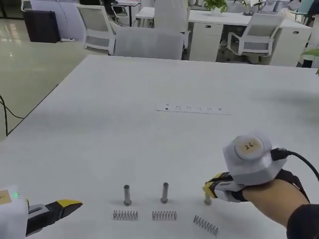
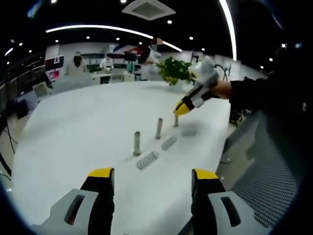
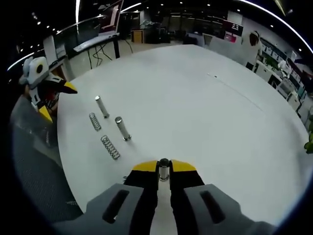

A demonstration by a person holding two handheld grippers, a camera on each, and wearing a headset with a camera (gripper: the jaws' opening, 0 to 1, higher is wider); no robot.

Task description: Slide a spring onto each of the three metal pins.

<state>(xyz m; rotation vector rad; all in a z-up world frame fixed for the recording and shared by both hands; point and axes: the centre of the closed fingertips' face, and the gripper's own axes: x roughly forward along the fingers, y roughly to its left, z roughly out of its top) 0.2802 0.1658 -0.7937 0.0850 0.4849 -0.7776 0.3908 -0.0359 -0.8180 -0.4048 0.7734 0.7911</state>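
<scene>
Now, L gripper [image 1: 79, 204] hovers low over the table [image 1: 149, 139] by its near edge, left of the pins, jaws spread wide w/ nothing between. Three pins stand upright in a row along the near edge: left pin [image 1: 127, 194], middle pin [image 1: 165, 192], right pin [image 1: 208, 199]. A spring lies flat just in front of each: left spring [image 1: 125, 215], middle spring [image 1: 164, 215], right spring [image 1: 205, 225], slanted. R gripper [image 3: 164, 169] jaws clenched on the right pin, by its top
</scene>
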